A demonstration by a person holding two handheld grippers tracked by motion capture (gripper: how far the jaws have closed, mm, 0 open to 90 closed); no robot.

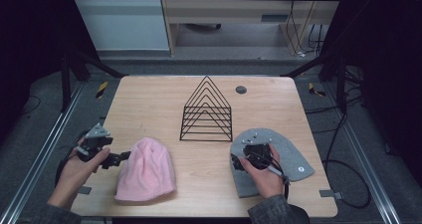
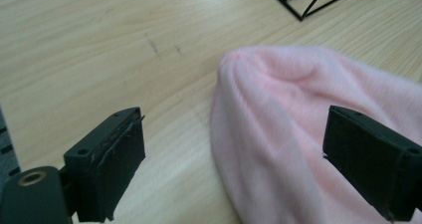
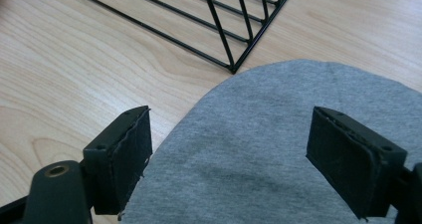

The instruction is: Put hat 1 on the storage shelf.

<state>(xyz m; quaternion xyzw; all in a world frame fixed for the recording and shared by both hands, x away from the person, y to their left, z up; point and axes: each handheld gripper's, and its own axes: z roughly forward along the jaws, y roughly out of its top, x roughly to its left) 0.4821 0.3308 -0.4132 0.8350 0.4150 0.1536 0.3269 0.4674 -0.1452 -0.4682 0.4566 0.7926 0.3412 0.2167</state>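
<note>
Pink beanie (image 2: 308,134) between parted jaws

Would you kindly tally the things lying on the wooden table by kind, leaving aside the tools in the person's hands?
Knitted hats: 2, a soft pink knitted hat and a flat grey knitted hat
Black wire racks with triangular dividers: 1
Small dark round discs near the far edge: 1
Total: 4
</note>
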